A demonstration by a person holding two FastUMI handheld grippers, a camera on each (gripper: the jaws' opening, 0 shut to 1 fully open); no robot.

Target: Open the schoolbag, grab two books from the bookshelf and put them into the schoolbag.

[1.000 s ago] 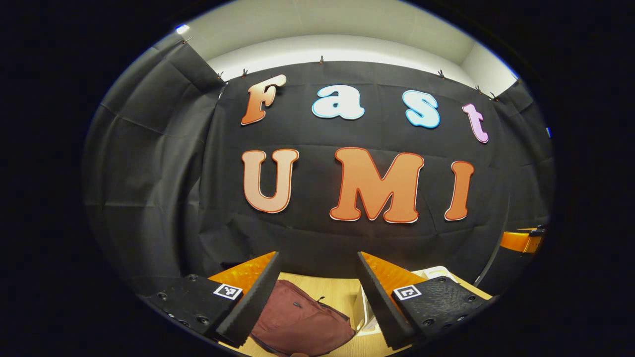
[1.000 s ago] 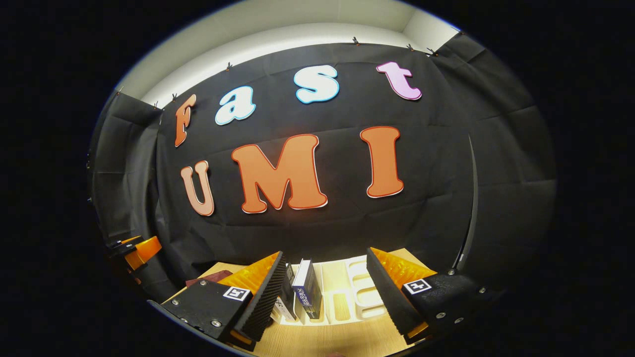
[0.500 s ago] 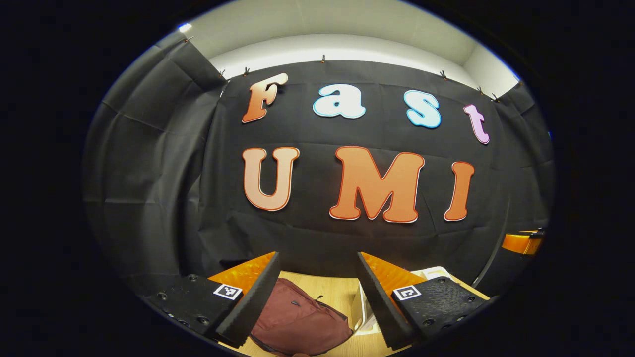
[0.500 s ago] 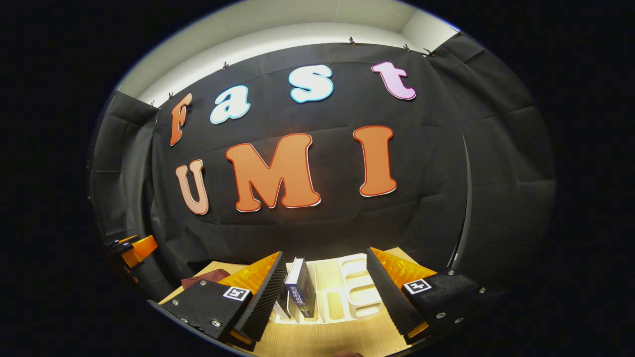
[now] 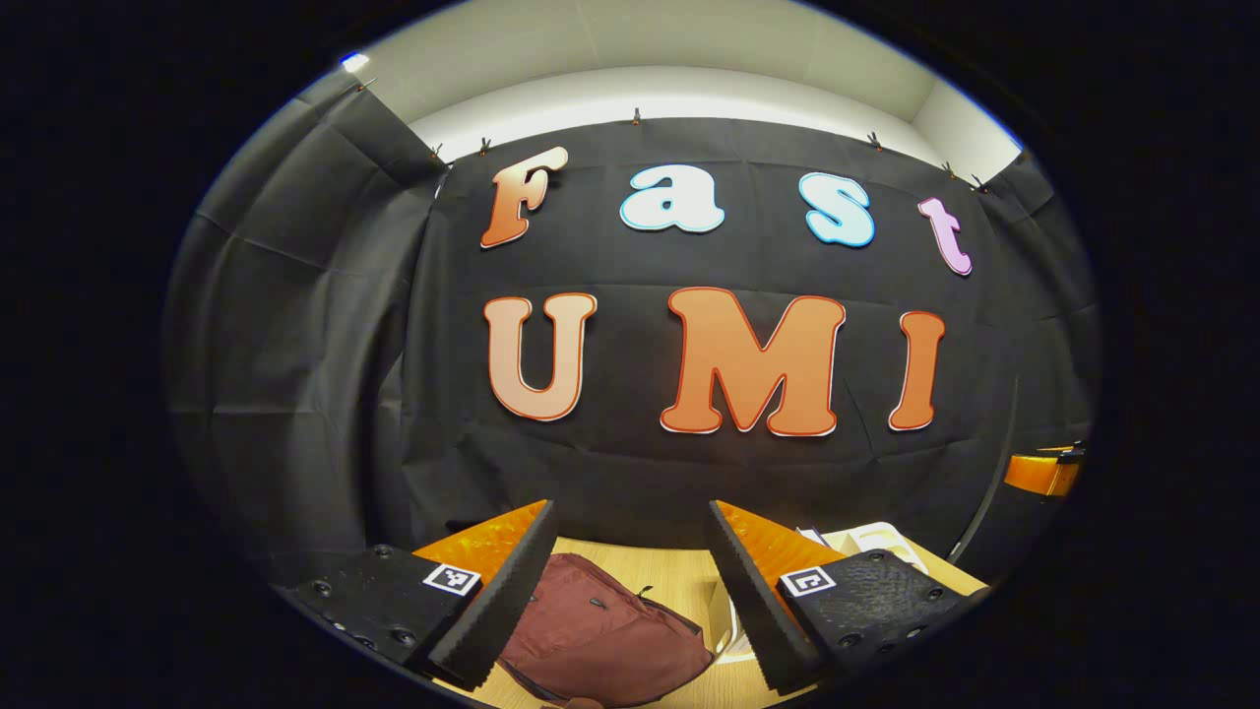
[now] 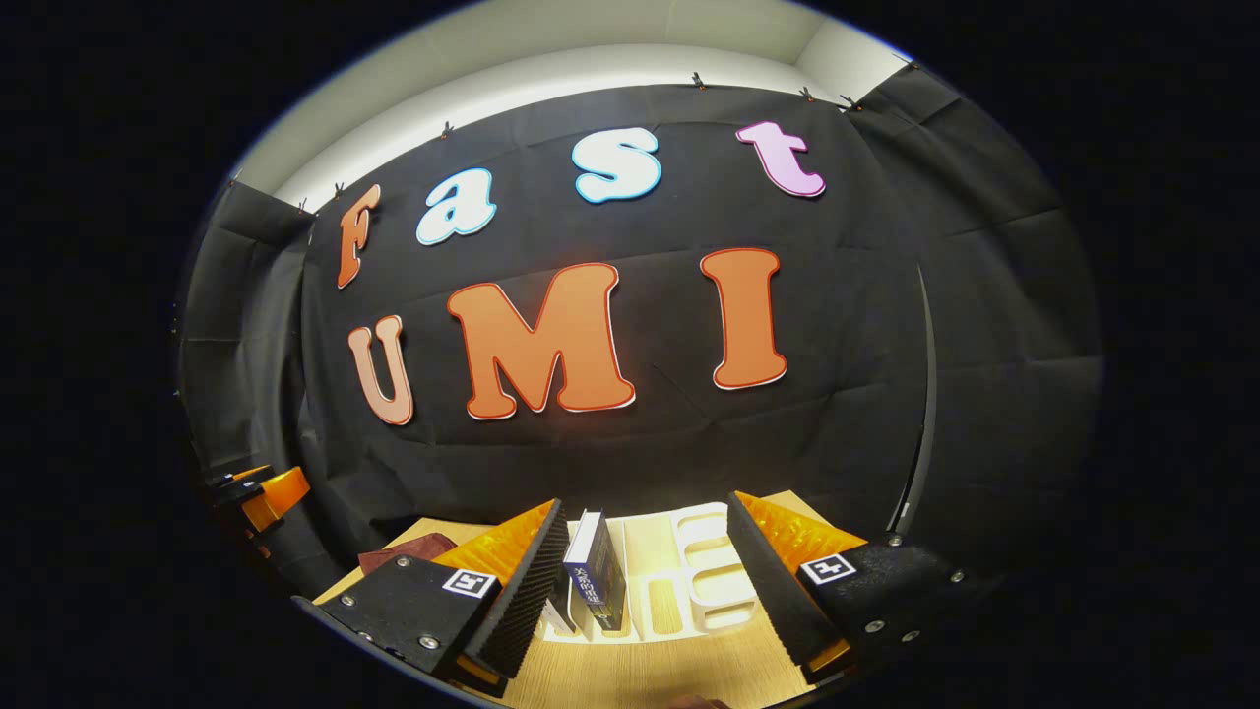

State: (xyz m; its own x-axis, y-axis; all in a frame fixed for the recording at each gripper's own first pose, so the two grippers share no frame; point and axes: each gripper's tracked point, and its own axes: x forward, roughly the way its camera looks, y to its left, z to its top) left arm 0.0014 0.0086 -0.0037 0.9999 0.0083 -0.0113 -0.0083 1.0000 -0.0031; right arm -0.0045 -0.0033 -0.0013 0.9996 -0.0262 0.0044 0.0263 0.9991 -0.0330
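Between the spread fingers of the left gripper (image 5: 630, 591), in the left gripper view, a maroon schoolbag (image 5: 605, 635) lies on the wooden desk (image 5: 679, 576); the fingers grip nothing. A white bookshelf (image 5: 866, 540) sits just right of the bag, and the other gripper shows at the far right edge.

Across in the right gripper view, the right gripper (image 6: 645, 586) is wide open and empty above the bookshelf, where a dark book (image 6: 598, 581) stands upright in a left slot, with the schoolbag's corner farther left.

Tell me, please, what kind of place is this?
Probably a recording booth arranged like a study desk: black cloth wall behind a wooden table holding a maroon schoolbag and a white bookshelf with a dark book.
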